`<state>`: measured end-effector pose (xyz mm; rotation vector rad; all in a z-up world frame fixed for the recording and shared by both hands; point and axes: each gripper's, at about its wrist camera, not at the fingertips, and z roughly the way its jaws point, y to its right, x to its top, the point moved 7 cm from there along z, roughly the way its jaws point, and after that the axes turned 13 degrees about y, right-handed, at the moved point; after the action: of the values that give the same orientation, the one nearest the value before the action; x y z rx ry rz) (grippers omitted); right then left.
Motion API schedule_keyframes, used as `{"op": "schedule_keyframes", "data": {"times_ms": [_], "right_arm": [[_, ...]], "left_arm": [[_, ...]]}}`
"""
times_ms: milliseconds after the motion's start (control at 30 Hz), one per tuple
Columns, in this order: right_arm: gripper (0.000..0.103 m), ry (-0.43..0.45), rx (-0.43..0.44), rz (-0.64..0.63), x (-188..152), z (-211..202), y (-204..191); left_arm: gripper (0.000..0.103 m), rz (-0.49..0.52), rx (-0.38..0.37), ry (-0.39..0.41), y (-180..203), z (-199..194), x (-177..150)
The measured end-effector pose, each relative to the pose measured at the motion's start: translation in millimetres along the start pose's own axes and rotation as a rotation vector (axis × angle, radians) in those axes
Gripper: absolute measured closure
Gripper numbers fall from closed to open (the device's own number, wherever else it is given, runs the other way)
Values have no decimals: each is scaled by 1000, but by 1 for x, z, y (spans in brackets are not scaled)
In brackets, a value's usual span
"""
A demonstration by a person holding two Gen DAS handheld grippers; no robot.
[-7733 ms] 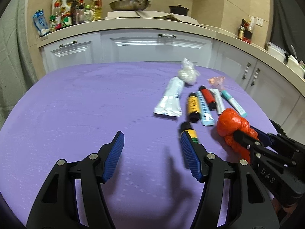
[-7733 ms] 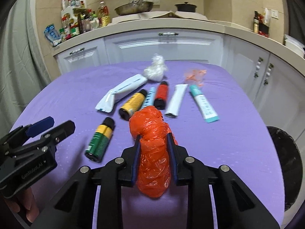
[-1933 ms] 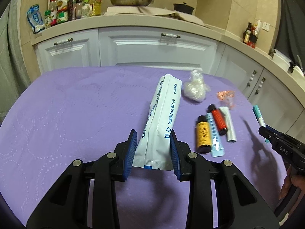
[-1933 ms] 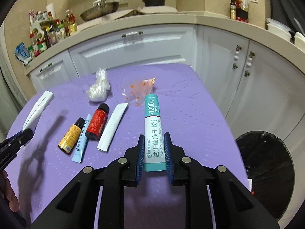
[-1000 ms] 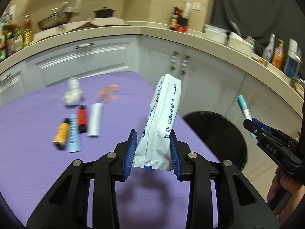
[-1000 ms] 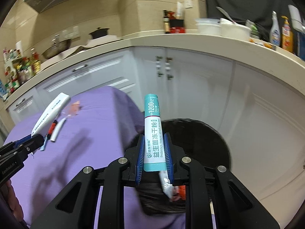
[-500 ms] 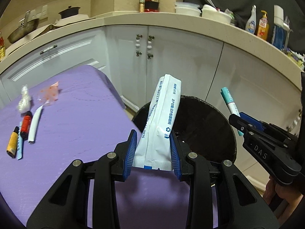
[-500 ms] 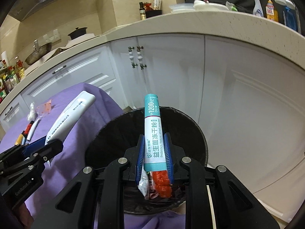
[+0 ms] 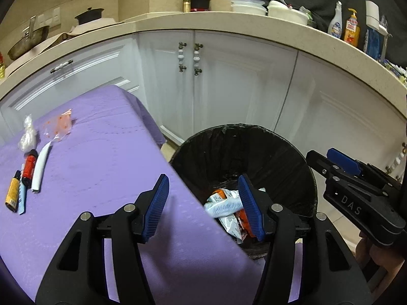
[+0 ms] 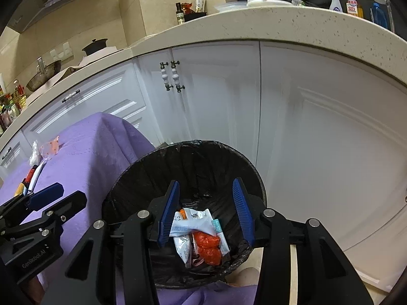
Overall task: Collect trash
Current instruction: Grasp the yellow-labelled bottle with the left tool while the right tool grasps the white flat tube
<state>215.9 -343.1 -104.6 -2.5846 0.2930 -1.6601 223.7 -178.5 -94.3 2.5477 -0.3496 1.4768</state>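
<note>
A black-lined trash bin (image 9: 257, 142) (image 10: 193, 152) stands on the floor beside the purple table (image 9: 96, 167). Inside lie a white-blue pouch (image 10: 193, 225) (image 9: 223, 207), a teal tube (image 10: 219, 233) and an orange bag (image 10: 207, 246). My left gripper (image 9: 203, 203) is open and empty at the table's edge, over the bin's near rim. My right gripper (image 10: 206, 208) is open and empty directly above the bin. On the table remain a clear wad (image 9: 28, 137), an orange-spotted wrapper (image 9: 58, 124), a white tube (image 9: 40, 167), a red bottle (image 9: 29, 167), a yellow bottle (image 9: 12, 194) and a light-blue sachet (image 9: 22, 197).
White cabinets (image 9: 229, 81) and a curved stone counter (image 10: 279, 25) run close behind the bin. Bottles, bowls and a pan stand on the counter. The right gripper shows at the right of the left wrist view (image 9: 351, 183); the left gripper shows at the left of the right wrist view (image 10: 45, 211).
Both grippers have opened. The white pouch has dropped from the left one and the teal tube from the right one; both now lie in the bin.
</note>
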Motion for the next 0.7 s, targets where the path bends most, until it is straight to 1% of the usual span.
{"op": "schedule_keyframes", "data": {"times_ms": [67,100,200,300,400,467,533,700], "right_arm": [[57,6,7,-4,2,-3,-6],[57,9,11,-5,3,-5,-9],[57,11,32,-13,5,-7,-23],[56,8,73,-28,7,-6,-46],[56,0,130,-56,6,-3,-80],[56,-6,167,-75,5,-2,-103],[56,-12,214,-90,3,-1,-129],[56,-25,303,-131,1,-1,-188]], "left_arm": [[46,-12,11,10,-10,-7,3],[42,-17,21,16,-16,-11,4],[41,-32,53,37,-37,-24,7],[39,-61,98,53,-65,-39,9],[37,-96,155,70,-98,-54,8],[37,-118,191,77,-119,-64,7],[37,-137,245,86,-147,-77,2],[36,-182,349,90,-203,-99,-7]]}}
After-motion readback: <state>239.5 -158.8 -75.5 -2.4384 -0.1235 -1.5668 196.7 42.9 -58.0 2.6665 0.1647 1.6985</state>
